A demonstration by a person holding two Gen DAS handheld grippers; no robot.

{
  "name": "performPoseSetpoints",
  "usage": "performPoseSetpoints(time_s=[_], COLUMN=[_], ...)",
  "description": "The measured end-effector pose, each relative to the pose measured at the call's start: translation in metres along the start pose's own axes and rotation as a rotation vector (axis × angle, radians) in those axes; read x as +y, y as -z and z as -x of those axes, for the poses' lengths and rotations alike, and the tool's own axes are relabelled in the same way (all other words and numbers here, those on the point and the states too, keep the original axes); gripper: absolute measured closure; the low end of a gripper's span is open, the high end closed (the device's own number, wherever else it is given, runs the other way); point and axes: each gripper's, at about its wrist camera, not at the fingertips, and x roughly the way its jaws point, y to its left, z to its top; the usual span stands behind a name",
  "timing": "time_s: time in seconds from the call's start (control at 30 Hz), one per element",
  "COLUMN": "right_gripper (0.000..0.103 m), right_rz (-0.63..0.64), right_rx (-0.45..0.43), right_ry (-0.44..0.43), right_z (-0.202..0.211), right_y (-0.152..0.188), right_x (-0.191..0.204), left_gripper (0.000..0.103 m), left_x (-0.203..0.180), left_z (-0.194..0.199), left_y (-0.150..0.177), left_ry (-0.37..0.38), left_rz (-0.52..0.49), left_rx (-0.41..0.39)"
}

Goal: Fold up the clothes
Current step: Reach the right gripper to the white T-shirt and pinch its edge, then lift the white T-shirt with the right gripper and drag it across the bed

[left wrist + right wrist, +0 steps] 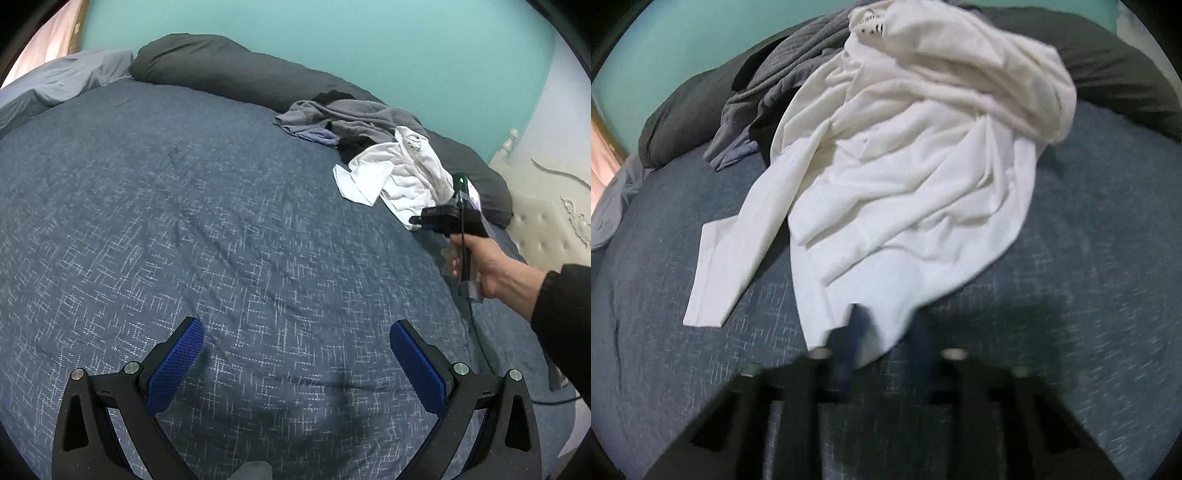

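My right gripper (886,328) meets the near hem of the crumpled white cotton shirt (908,177) at about 6 o'clock in the right wrist view. Its dark fingers (855,332) are blurred; one overlaps the hem, with a fold of white cloth between the pair, and the jaws stand nearly together, closed on that hem. From there the shirt spreads toward 12 o'clock as a soft, deeply creased mound. One flat sleeve (713,269) with a straight cuff lies out toward 9 o'clock on the blue cross-hatched woven bedspread (665,350).

In the left wrist view, my left gripper (295,354) hangs over bare bedspread with its jaws wide apart and nothing between them. Its blue pads (177,365) have a fine knurled texture and sit on black angular fingers with metal pins. The shirt lies well apart from these jaws, at about 2 o'clock.

At 3 o'clock, the right hand (484,266), emerging from a black sleeve (565,314), holds the black tool body against the shirt's edge. Behind the shirt, toward 1 o'clock, lies a rumpled grey ribbed knit garment (354,118) over darker pieces. A long dark grey bolster pillow (221,70) sits against the turquoise wall (332,37). A cream tufted headboard (543,229) stands at the right.
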Motion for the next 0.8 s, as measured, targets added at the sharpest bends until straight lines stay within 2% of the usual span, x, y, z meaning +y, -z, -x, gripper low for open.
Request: performPoseSetpoints(time_s=[0.03, 0.17, 0.43, 0.63, 0.8], right_gripper=[0.099, 0.1, 0.101, 0.101, 0.101], right_rz=[0.005, 0.044, 0.161, 0.258, 0.278], right_rx=[-0.016, -0.074, -0.129, -0.061, 0.077], right_ry=[-0.004, -0.045, -0.23, -0.373, -0.45], right_z=[0.005, 0.029, 0.099, 0.153, 0.17], right_y=[0.0, 0.002, 0.035, 0.103, 0.164], right_x=[0.001, 0.009, 0.042, 0.065, 0.058], left_gripper=[0.0, 0.0, 0.0, 0.0, 0.0], left_x=[-0.001, -0.001, 0.005, 0.006, 0.006], left_z=[0.0, 0.001, 0.008, 0.018, 0.019], left_y=[0.001, 0.002, 0.0, 0.004, 0.005], left_ry=[-0.001, 0.016, 0.018, 0.033, 0.054], left_rz=[-0.004, 0.0, 0.01, 0.011, 0.024], left_rx=[0.0, 0.002, -0.019, -0.031, -0.028])
